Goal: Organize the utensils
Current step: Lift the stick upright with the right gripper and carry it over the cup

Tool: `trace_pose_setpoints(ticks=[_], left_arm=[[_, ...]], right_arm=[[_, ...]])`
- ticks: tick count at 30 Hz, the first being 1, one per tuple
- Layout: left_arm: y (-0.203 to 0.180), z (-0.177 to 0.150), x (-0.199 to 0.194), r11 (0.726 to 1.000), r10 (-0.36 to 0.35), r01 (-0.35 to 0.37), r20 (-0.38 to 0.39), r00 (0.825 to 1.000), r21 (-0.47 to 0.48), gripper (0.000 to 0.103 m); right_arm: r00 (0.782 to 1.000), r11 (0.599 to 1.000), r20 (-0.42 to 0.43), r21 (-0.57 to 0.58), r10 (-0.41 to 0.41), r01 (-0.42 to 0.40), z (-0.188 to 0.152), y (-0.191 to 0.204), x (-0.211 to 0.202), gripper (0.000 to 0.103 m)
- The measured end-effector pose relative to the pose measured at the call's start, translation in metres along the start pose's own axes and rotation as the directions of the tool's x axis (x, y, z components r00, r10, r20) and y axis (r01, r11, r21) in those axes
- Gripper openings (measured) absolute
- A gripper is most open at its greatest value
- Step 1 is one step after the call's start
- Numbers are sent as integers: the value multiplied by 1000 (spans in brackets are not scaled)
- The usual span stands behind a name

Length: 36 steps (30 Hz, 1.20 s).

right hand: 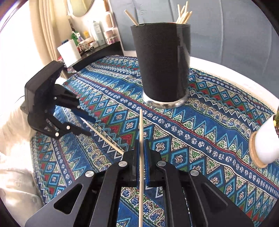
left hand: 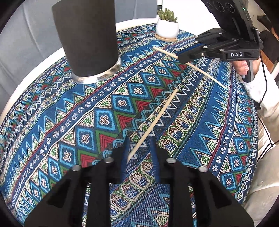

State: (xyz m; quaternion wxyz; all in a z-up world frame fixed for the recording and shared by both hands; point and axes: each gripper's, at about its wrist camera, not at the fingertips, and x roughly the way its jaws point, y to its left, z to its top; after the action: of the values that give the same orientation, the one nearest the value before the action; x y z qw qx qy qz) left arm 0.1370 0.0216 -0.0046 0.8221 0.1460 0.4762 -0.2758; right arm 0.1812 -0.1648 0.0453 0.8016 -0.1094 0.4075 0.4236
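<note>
The job looked to me well advanced but not finished. In the black holder [right hand: 162, 61], which stood upright at the far side of the patterned tablecloth [left hand: 69, 122], several wooden chopsticks [right hand: 183, 15] already stuck up over the rim, so I judged those as done. I saw two sticks outside it.

One was in the right gripper [right hand: 143, 141]. Its fingers were pressed together on this held chopstick [right hand: 141, 132] somewhere along its length, and the stick was off the cloth. Its far tip pointed toward the base of the holder but had not yet reached it. This stick had to go up over the rim and down inside.

The other chopstick [left hand: 157, 120] lay flat on the cloth, near the middle of the table. The left gripper [left hand: 139, 139] was down at its near end, with the fingers apart, one on each side of the tip. As far as I could see, the pads were not pressing on the wood, so I would not call it grasped yet.

A small plant pot [left hand: 167, 28] on a coaster stood at the far edge, well apart from both sticks, and seemed no part of the work. So I counted two deliveries left.
</note>
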Motion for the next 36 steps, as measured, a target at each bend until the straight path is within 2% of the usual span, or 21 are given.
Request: trace_pose_setpoints(ticks=[2,4,7,9,12,16,20,22,28,30,32,36], left_arm=[[-1,-13,-7,997,21,-18,31,999,-75,10],[6,-23,-11,981,34,-22,62,997,-190,5],[18,-40,-19,939,43,1,118,992,-344,5],[25,-51,-24,910,48,18,149,988,-415,5],[38,-55,-40,870,64,48,208,976,-490,5],[46,-65,-81,845,141,39,293,946,-533,5],[49,-64,-118,835,199,40,369,908,-549,5],[48,-59,-134,838,229,28,398,888,-544,5],[41,-43,-177,857,277,20,492,825,-515,5],[40,-36,-188,864,277,30,526,804,-502,5],[39,-26,-199,869,290,34,564,773,-494,5],[38,1,-212,893,284,32,616,735,-450,5]], right_arm=[[1000,1000,19,13,-8,8,-3,2,-7,5],[999,999,47,33,-26,25,-7,3,-17,5],[995,997,91,68,-35,29,-9,4,-29,5],[991,997,131,81,-21,11,-13,6,-40,5],[984,995,177,98,-17,0,-15,8,-52,5],[972,991,236,131,-6,-26,-14,11,-68,5],[960,988,279,153,-8,-36,-7,15,-79,5],[953,988,304,151,-14,-33,-5,20,-88,5],[925,993,380,112,-21,-23,11,37,-118,5],[916,995,401,104,-33,-9,19,41,-128,5],[907,995,418,101,-43,1,28,41,-137,5],[892,994,445,99,-75,34,50,38,-153,5]])
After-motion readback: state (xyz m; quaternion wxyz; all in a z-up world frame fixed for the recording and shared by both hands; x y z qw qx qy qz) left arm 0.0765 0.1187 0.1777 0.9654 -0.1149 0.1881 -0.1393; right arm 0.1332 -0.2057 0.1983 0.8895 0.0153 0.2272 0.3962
